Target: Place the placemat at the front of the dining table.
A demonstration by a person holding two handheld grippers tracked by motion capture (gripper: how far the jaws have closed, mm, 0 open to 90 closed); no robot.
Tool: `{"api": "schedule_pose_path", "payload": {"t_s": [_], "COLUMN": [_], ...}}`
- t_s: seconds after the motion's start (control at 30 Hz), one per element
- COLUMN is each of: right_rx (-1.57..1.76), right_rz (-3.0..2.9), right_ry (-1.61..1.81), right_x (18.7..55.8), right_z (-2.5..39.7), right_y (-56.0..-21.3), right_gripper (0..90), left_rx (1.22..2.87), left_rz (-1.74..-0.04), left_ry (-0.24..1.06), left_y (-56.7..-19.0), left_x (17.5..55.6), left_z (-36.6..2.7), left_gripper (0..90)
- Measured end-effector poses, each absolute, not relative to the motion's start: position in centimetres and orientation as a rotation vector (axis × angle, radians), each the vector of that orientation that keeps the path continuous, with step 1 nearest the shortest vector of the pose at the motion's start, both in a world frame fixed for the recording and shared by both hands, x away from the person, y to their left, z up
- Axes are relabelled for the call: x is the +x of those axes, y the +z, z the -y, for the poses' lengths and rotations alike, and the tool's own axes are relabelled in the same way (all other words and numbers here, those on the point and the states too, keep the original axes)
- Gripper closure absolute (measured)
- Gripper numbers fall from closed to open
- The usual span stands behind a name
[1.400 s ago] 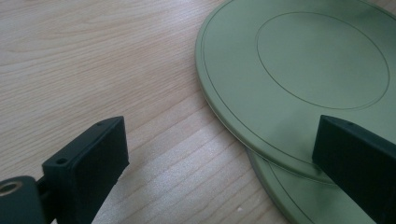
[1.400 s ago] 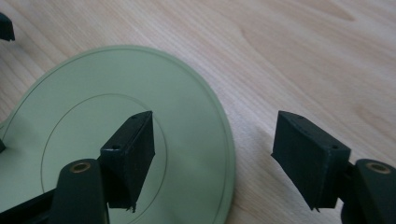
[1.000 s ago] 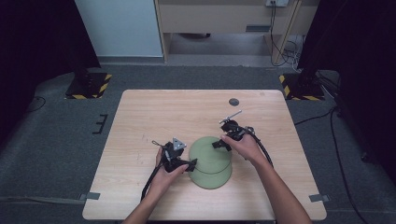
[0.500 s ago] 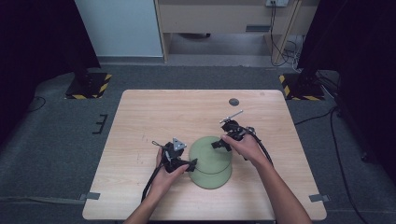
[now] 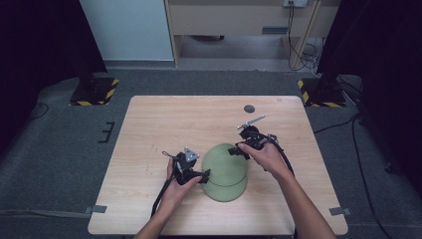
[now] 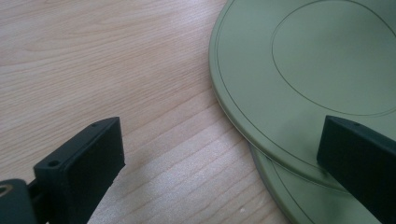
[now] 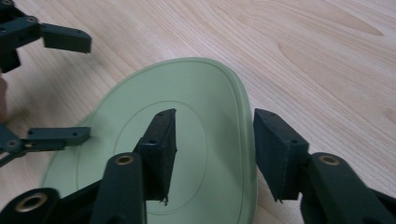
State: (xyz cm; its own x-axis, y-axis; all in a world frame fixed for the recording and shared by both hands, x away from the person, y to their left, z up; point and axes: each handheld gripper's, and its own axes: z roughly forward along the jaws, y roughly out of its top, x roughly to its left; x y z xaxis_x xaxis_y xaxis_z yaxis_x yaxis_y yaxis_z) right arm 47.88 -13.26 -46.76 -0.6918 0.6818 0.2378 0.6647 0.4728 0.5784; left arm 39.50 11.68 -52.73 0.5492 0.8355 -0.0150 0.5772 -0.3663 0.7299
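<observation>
A: Right hand-held gripper [image 7: 212, 156], lower centre of its view: jaws spread, straddling the rim of the top green plate [image 7: 187, 140], not clamped.

B: Left hand-held gripper [image 6: 224, 154]?

A: Also spread wide, one jaw over the wood, one over the plate edge. Likely both bracket the rim to lift or separate it; a second green plate [image 6: 280, 196] lies beneath.

B: Surroundings?

A: Pale wood worktop [image 5: 164, 129]; plates at lower centre. Grey carpet [image 5: 59, 149] around, dark curtains [image 5: 40, 35] at the sides.
</observation>
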Motion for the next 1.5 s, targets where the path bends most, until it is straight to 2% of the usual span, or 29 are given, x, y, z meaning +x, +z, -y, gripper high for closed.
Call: {"api": "schedule_pose_path", "payload": {"t_s": [0.37,0.4,0.5,0.6,1.0,1.5], "right_rx": [1.185,1.175,1.167,1.150,1.084,1.089], "right_rz": [-2.722,-2.716,-2.709,-2.696,-2.653,-2.649], "right_ry": [0.983,0.981,0.966,0.938,0.795,0.821], "right_x": [47.4,47.4,47.5,47.5,47.4,47.6], "right_z": [12.9,13.0,12.9,12.9,12.0,12.1], "right_y": [-46.8,-46.8,-46.9,-47.0,-47.8,-47.7], "right_gripper": [67.1,71.3,74.3,83.7,85.2,85.3], "left_rx": [2.083,2.082,2.082,2.083,2.070,2.074], "left_rz": [-1.132,-1.134,-1.133,-1.133,-1.140,-1.148], "left_ry": [0.478,0.478,0.479,0.483,0.485,0.455], "left_y": [-52.7,-52.7,-52.7,-52.7,-52.8,-52.6], "left_x": [39.5,39.5,39.5,39.5,39.3,39.3], "left_z": [-11.6,-11.6,-11.6,-11.6,-11.7,-12.1], "left_gripper": [0.1,0.1,0.1,0.1,0.1,1.8]}}
